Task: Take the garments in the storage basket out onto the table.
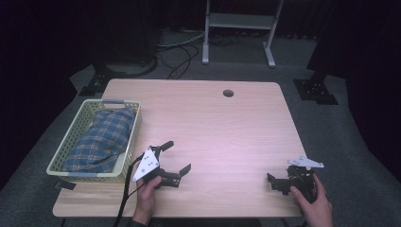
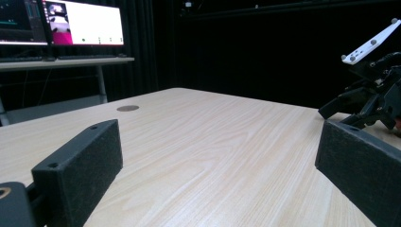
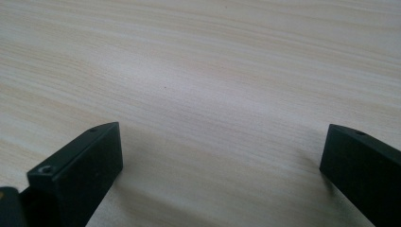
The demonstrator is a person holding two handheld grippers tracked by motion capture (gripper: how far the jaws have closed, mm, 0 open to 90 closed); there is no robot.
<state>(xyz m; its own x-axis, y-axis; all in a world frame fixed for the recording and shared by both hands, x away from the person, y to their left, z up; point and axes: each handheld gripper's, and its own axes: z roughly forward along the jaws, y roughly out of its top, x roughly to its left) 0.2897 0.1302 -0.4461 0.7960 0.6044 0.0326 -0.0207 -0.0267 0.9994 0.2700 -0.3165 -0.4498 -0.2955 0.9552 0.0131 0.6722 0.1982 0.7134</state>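
Observation:
A pale green plastic basket (image 1: 64,156) stands at the table's left edge with a folded blue plaid cloth (image 1: 101,139) inside it. Just right of the basket, near the front edge, a hand holds my left gripper (image 1: 177,157) low over the wood, open and with nothing between its jaws. It points to the right across the table (image 2: 217,156) toward my right gripper (image 2: 373,94). At the front right corner a hand holds my right gripper (image 1: 279,172), also open and without a load. It looks down at bare wood (image 3: 220,161).
The light wooden table (image 1: 213,127) has a round cable hole (image 1: 228,93) near its far edge. A white metal stand (image 1: 239,21) and cables lie on the floor behind. Black stand bases (image 1: 316,90) flank the table. Monitors (image 2: 82,23) sit on a desk beyond.

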